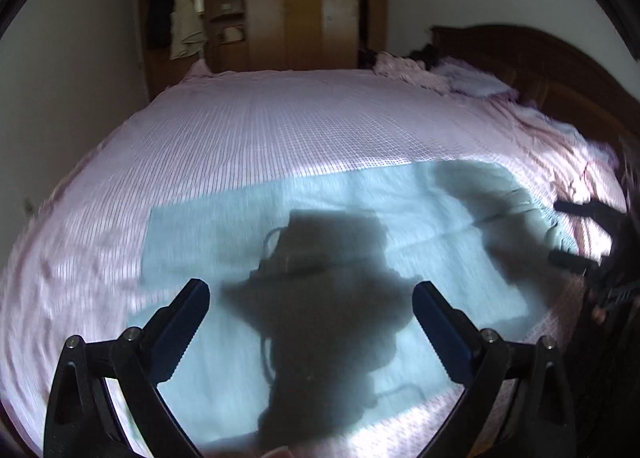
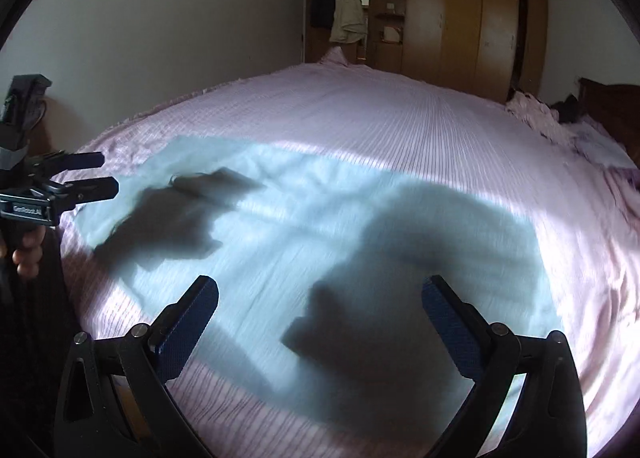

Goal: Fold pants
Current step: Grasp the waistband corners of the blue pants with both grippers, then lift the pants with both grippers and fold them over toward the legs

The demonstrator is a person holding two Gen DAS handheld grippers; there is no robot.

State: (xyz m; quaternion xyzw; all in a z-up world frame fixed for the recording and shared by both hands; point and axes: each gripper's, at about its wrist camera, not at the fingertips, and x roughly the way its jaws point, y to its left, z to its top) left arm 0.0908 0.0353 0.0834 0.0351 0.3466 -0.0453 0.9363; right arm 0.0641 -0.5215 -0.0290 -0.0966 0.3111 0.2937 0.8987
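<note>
Pants point(image 1: 320, 209), pale blue, lie spread flat on the pink striped bedspread point(image 1: 260, 117), along the near edge of the bed; both views motion-blurred. Gripper shadows fall across the cloth. Left gripper point(image 1: 311, 292): jaws wide apart, nothing between them, hovering above the pants near the bed edge. Right gripper point(image 2: 320, 290): jaws wide apart, nothing held, above the other part of the pants. Right wrist view shows the left gripper from the side at the left border, held by a hand point(image 2: 26, 254) on its grip, beside the end of the pants. Beyond the bed: wooden wardrobe point(image 1: 304, 5) with a light jacket point(image 2: 347, 13) hanging, dark headboard point(image 1: 540, 57), crumpled pink bedding point(image 1: 404, 67) near it.
</note>
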